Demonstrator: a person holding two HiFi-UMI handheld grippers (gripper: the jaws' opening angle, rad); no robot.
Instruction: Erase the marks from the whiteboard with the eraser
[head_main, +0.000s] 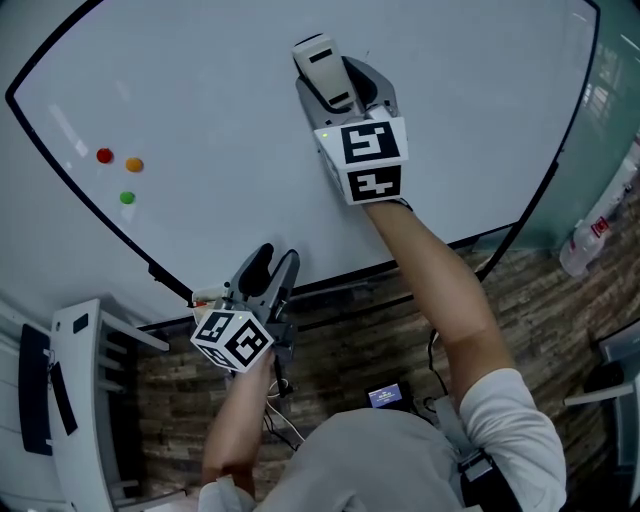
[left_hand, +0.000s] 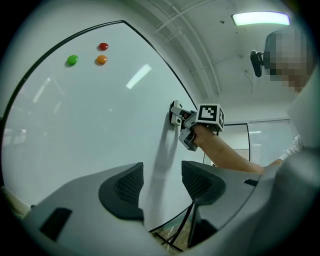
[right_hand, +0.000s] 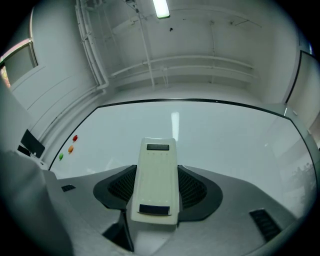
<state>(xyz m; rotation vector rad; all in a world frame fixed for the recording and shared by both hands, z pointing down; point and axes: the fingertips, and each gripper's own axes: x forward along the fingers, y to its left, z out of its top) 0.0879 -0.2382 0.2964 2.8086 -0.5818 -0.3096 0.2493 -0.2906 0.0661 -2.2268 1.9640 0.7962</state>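
The whiteboard (head_main: 200, 110) (left_hand: 75, 120) (right_hand: 225, 135) fills most of each view, and I see no pen marks on it. A cream eraser (head_main: 320, 70) (right_hand: 156, 180) (left_hand: 175, 113) lies flat against the board, and my right gripper (head_main: 335, 85) (right_hand: 156, 187) (left_hand: 181, 125) is shut on it, near the board's upper middle in the head view. My left gripper (head_main: 272, 268) (left_hand: 162, 185) hangs at the board's lower edge, open, with nothing between its black pads.
Three round magnets, red (head_main: 104, 155), orange (head_main: 134, 164) and green (head_main: 127, 197), stick to the board's left side. A white rack (head_main: 90, 400) stands at lower left. A spray bottle (head_main: 600, 220) sits at the right. Cables and a small device (head_main: 385, 396) lie on the wood floor.
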